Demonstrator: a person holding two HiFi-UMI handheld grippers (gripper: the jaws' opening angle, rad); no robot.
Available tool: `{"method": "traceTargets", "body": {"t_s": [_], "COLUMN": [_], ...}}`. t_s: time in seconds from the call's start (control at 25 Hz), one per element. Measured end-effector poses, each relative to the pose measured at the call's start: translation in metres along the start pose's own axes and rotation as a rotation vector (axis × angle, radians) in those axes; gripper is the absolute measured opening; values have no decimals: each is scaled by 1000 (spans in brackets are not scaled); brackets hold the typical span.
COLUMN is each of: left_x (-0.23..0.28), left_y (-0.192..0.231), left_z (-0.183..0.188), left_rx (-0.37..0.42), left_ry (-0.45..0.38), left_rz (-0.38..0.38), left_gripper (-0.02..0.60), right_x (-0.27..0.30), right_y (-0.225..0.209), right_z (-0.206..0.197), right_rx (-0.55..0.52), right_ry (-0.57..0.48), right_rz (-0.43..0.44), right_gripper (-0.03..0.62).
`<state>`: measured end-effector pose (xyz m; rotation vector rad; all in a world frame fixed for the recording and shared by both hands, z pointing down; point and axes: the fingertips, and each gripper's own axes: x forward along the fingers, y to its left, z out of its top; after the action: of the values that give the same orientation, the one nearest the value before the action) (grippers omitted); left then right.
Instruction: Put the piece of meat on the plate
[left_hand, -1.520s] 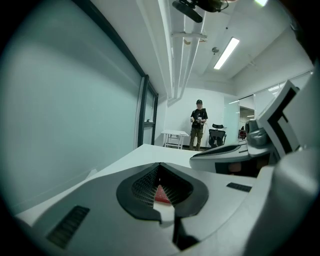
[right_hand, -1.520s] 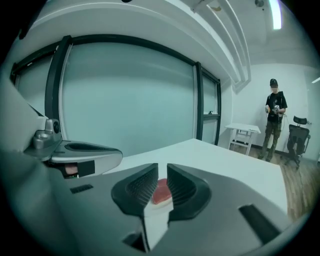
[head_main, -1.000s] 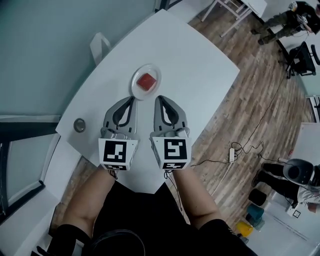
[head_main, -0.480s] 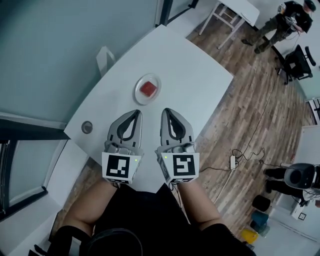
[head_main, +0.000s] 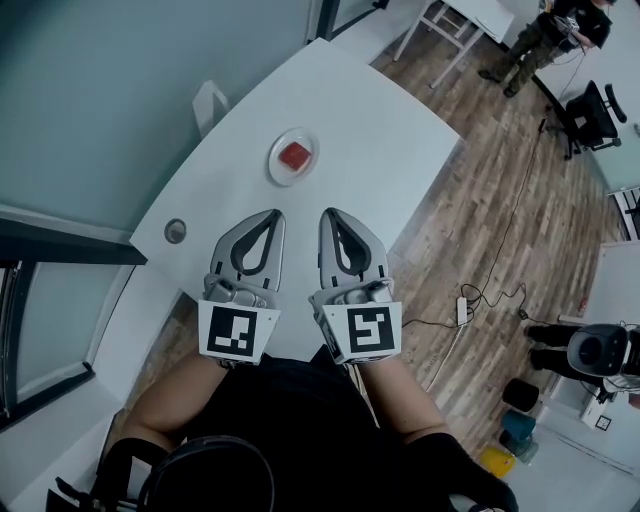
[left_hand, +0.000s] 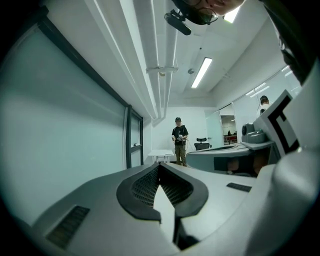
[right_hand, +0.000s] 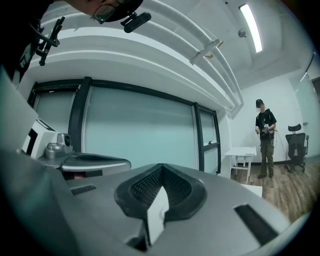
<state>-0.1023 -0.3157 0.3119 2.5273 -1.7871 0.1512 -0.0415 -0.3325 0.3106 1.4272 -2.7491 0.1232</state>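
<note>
In the head view a red piece of meat (head_main: 294, 155) lies on a small round white plate (head_main: 277, 168) on the white table (head_main: 380, 140). My left gripper (head_main: 274, 214) and right gripper (head_main: 328, 213) hang side by side well short of the plate, raised above the table's near corner. Both are shut with nothing between the jaws. Each gripper view looks level across the room: the left gripper (left_hand: 159, 165) and right gripper (right_hand: 161, 166) tips meet, and neither the plate nor the meat shows there.
A small round grey disc (head_main: 175, 231) sits near the table's left edge. A glass wall (head_main: 110, 90) runs along the left. A person (head_main: 545, 35) stands far off by a chair (head_main: 590, 115); cables and a power strip (head_main: 462, 310) lie on the wooden floor.
Both grippers have risen and drawn back from the plate toward me, staying shut. The meat stays on the plate, which now looks smaller and farther away.
</note>
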Motion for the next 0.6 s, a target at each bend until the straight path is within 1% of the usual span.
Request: {"method": "traceTargets", "body": {"t_s": [0.28, 0.6], "left_x": [-19, -30], "left_y": [-13, -21], "left_z": [18, 23], "left_rx": [-23, -12], "left_ry": [2, -11], "left_rz": [-13, -39], "left_gripper": [0, 0], "right_x": [-28, -38], "right_y": [8, 17], "right_z": [25, 25], "right_rx": [9, -12], "right_ry": [-31, -37], "right_rz": [5, 17], "right_gripper": [3, 3]}}
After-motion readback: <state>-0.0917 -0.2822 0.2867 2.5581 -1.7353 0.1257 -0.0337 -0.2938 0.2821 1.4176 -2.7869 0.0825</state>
